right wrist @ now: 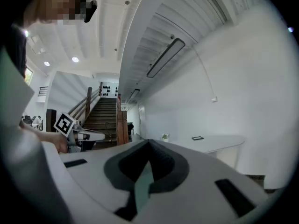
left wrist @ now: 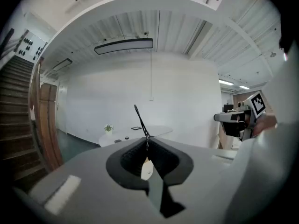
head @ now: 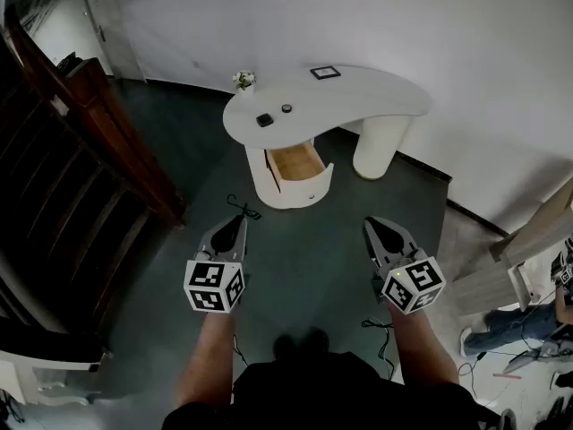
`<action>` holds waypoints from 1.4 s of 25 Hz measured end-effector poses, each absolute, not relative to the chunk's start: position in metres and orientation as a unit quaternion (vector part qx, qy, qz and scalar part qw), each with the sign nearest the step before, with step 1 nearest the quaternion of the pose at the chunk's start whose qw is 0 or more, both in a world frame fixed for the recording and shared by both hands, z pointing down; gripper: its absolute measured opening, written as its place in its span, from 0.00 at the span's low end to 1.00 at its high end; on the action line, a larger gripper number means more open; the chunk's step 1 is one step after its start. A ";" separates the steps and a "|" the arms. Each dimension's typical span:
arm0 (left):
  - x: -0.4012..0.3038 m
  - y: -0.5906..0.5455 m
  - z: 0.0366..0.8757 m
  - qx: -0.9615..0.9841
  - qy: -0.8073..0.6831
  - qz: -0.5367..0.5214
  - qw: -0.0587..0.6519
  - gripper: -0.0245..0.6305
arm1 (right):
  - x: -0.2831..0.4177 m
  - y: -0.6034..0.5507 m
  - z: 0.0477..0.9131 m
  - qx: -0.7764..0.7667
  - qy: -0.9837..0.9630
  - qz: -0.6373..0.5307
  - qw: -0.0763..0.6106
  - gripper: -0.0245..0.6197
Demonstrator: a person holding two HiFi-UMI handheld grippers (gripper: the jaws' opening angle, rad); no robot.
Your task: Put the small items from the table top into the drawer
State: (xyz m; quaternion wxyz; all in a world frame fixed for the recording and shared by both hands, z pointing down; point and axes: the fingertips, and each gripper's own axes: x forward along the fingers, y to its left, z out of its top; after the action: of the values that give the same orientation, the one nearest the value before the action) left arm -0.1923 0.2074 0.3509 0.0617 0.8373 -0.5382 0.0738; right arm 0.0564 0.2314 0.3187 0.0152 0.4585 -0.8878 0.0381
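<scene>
The white desk (head: pixel 358 92) stands well ahead of both grippers. On its top, near the front edge above the open drawer (head: pixel 295 162), lie a black square item (head: pixel 264 120) and a small round item (head: pixel 286 108). A potted plant (head: pixel 243 81) and a flat frame (head: pixel 325 73) sit farther back. The left gripper (head: pixel 238 223) and right gripper (head: pixel 372 226) hang over the floor (head: pixel 304 240), well short of the desk, each with its jaws together and holding nothing.
</scene>
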 end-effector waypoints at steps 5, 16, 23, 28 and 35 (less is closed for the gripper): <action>-0.185 0.205 0.351 0.838 -0.536 0.079 0.063 0.07 | 0.059 0.230 0.320 0.456 -0.889 0.043 0.014 0.05; -0.154 0.207 0.348 0.838 -0.537 0.084 0.055 0.07 | 0.098 0.236 0.321 0.464 -0.885 0.032 0.008 0.05; -0.128 0.212 0.354 0.839 -0.534 0.087 0.055 0.07 | 0.099 0.247 0.333 0.436 -0.899 0.036 0.011 0.06; -0.125 0.207 0.364 0.839 -0.534 0.090 0.060 0.07 | 0.097 0.246 0.349 0.424 -0.904 0.055 0.014 0.06; -0.134 0.176 0.376 0.838 -0.534 0.089 0.073 0.07 | 0.091 0.215 0.360 0.420 -0.904 0.071 0.028 0.06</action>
State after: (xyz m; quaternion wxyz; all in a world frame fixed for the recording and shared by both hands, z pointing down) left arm -0.1339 0.1759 0.3758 0.0729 0.8377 -0.5339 0.0889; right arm 0.0905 0.2148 0.3601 0.0279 0.4204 -0.9041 0.0714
